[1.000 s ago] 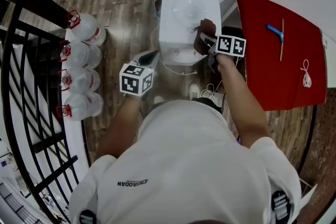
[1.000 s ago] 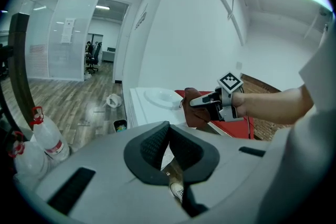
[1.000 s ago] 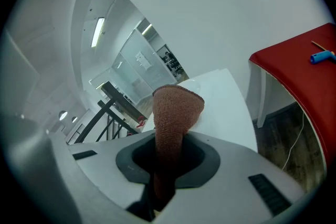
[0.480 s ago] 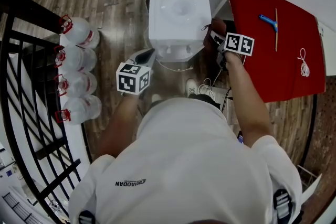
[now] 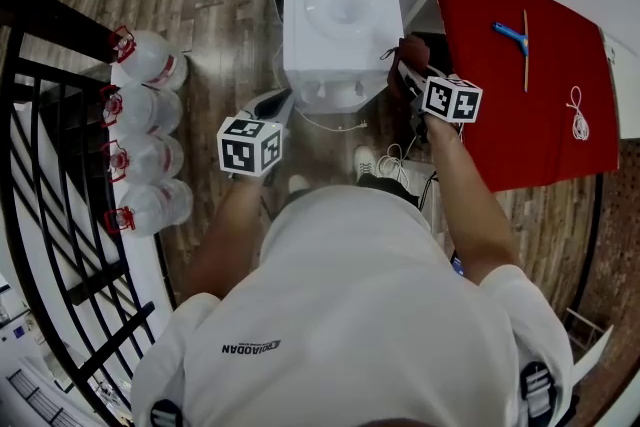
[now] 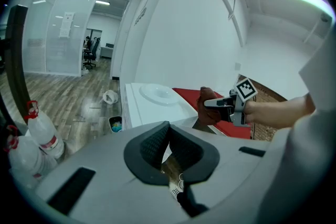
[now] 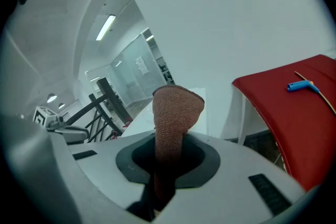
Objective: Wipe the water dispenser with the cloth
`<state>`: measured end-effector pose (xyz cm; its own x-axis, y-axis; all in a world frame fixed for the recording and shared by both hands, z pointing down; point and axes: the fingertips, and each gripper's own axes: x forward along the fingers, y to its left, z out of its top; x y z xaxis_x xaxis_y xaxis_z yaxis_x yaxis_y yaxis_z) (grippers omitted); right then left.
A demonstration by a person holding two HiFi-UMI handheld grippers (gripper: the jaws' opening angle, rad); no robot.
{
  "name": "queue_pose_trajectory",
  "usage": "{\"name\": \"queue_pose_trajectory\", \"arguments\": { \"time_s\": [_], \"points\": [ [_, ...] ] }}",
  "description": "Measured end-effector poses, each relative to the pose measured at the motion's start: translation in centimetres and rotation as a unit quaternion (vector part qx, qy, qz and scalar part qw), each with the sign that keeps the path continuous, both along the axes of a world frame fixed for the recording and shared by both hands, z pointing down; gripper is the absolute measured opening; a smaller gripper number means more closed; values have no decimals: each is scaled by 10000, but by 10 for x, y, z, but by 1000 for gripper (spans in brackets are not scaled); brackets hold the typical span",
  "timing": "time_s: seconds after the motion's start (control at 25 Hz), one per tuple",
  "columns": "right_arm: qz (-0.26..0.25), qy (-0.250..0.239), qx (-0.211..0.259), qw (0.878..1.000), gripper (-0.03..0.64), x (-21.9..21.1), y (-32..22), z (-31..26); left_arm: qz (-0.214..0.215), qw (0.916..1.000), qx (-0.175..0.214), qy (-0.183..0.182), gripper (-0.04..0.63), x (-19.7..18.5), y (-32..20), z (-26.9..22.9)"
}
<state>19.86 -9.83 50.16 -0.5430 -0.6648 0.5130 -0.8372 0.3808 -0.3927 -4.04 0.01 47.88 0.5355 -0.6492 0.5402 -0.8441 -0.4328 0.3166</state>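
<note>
The white water dispenser [image 5: 340, 25] stands on the wood floor in front of me, seen from above in the head view. My right gripper [image 5: 412, 75] is shut on a brown cloth [image 5: 405, 60] at the dispenser's right front corner. In the right gripper view the cloth [image 7: 176, 113] sticks up from between the jaws. My left gripper [image 5: 277, 105] hangs by the dispenser's left front corner, shut and holding nothing. From the left gripper view the dispenser top [image 6: 157, 98], the cloth [image 6: 207, 112] and the right gripper [image 6: 227, 105] all show.
Several water bottles [image 5: 150, 115] line a black railing [image 5: 50, 125] on the left. A red table [image 5: 520, 95] at the right carries a blue-handled tool [image 5: 510, 37] and a string [image 5: 578, 120]. Cables [image 5: 395, 170] lie on the floor below the dispenser.
My right gripper has carried the cloth from the dispenser's top front edge out to its right front corner. The left gripper has barely moved.
</note>
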Motion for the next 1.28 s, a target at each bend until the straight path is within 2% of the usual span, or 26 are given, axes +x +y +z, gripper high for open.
{"name": "queue_pose_trajectory", "arguments": {
  "time_s": [0.12,0.36,0.56,0.72,0.96,1.12,1.28],
  "points": [
    [-443,-44,173,9989,54,-42,22,1,-57,9999,-48,68,-11,-7,4,2],
    [-1364,58,-64,9906,54,-126,68,32,-95,9999,-88,51,-11,-23,17,5],
    [-1941,305,231,9802,54,-189,81,42,-177,9998,-67,31,-11,-43,33,6],
    [-1994,550,619,9764,54,-224,70,45,-220,9997,-79,-19,-11,-60,48,5],
    [-2016,728,856,9730,54,-262,64,58,-270,9992,-130,-256,-11,-89,71,4],
    [-2033,830,927,9712,54,-264,64,63,-313,9986,-267,-345,-11,-101,82,9],
    [-1873,849,918,9743,54,-244,60,69,-310,9983,-281,-415,-11,-102,88,11]
  ]
}}
